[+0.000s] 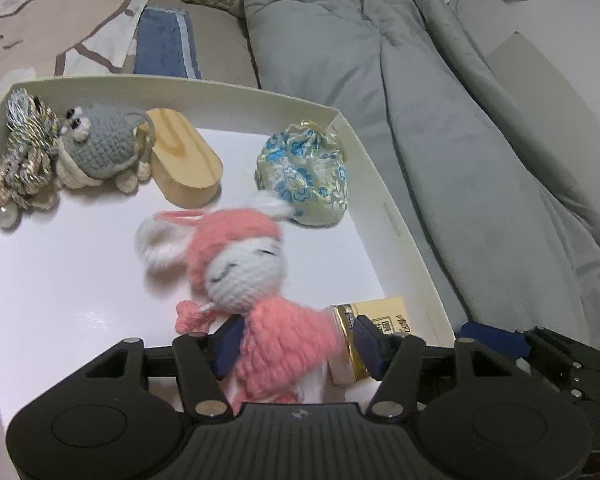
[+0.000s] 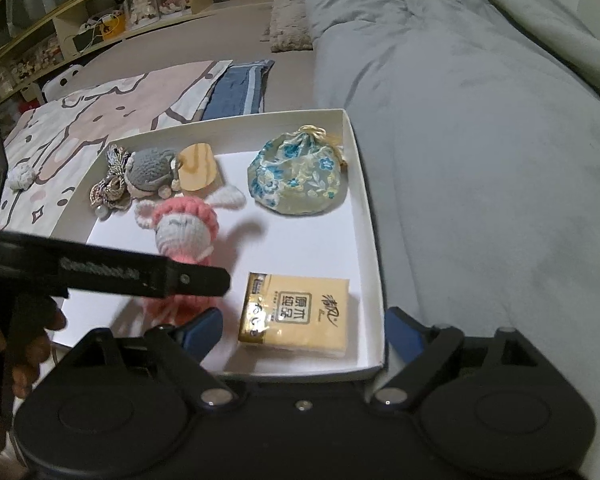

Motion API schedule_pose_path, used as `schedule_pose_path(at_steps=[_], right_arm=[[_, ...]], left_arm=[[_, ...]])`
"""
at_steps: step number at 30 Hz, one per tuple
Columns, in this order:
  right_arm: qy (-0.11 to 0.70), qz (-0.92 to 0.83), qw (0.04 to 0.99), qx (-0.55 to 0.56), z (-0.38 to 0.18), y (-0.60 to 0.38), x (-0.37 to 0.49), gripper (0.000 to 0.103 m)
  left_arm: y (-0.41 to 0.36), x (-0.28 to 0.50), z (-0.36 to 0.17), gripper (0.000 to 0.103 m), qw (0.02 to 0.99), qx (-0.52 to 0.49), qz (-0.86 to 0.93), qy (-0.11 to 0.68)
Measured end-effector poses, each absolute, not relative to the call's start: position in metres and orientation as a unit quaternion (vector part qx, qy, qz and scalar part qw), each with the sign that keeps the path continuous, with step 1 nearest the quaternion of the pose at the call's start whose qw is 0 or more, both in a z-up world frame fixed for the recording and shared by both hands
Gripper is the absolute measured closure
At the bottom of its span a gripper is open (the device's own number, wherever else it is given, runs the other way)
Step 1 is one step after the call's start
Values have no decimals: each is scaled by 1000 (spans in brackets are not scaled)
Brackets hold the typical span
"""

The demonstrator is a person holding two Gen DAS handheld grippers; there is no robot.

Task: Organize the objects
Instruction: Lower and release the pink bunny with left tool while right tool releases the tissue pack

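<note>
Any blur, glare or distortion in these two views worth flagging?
Left wrist view: the pink crochet bunny is motion-blurred, the white box floor is overexposed, and the box rim bows from fisheye. Right wrist view: the left gripper crossing is smeared; the tissue pack is sharp.

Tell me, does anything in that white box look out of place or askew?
Only the pink crocheted bunny. It lies slanted in the white box, its lower body between the left gripper jaws. The grey crocheted toy, wooden block, floral pouch and tissue pack sit apart, undamaged.
</note>
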State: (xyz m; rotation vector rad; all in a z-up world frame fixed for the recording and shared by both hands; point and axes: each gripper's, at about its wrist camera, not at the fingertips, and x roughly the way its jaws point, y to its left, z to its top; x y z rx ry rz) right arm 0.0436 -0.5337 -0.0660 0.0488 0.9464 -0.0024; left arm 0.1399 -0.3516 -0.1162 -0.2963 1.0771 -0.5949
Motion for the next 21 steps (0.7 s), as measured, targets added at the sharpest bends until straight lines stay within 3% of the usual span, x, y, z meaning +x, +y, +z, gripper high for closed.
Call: schedule_pose_path(at_steps=[6,9,21], right_arm=[[449,-8,893,37,-63,-535,39,15],[444,-10,895,40,-60,-535,37,15],[442,-16,896,45,-52,-537,35,17]], left_arm=[[-347,141,-110,45,811,-129,-279,498],[-347,143,-112,58,814,-128,-276,495],[-357,142,-109,57,815,-103,-303,483]])
